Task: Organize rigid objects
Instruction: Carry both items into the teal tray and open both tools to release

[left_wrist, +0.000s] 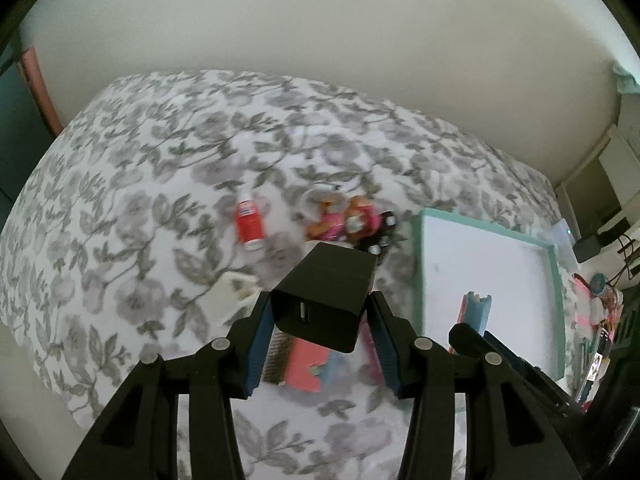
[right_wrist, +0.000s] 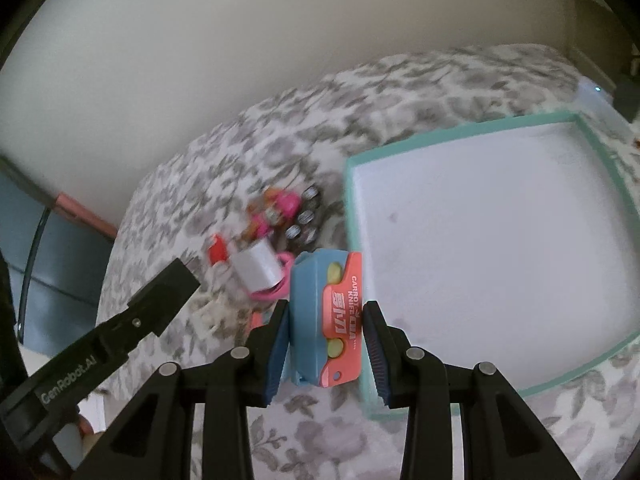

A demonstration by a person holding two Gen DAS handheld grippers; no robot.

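Note:
My left gripper [left_wrist: 320, 312] is shut on a black USB charger block [left_wrist: 326, 294] and holds it above the floral bedspread. My right gripper [right_wrist: 326, 334] is shut on a blue and orange carrot knife toy [right_wrist: 324, 320], held just left of the teal-rimmed white tray [right_wrist: 592, 136]. The knife toy [left_wrist: 476, 312] and the tray [left_wrist: 554, 264] also show in the left wrist view. On the bed lie a red bottle [left_wrist: 248, 224], a pink doll toy [left_wrist: 340, 220], a black multi-wheeled toy [left_wrist: 380, 236] and a white adapter [left_wrist: 230, 296].
A pink and blue card pack [left_wrist: 308, 368] lies under my left gripper. A silver cup with a pink cable [right_wrist: 260, 270] sits near the knife toy. Clutter and cables [left_wrist: 600, 300] crowd the right edge. A wall stands behind the bed.

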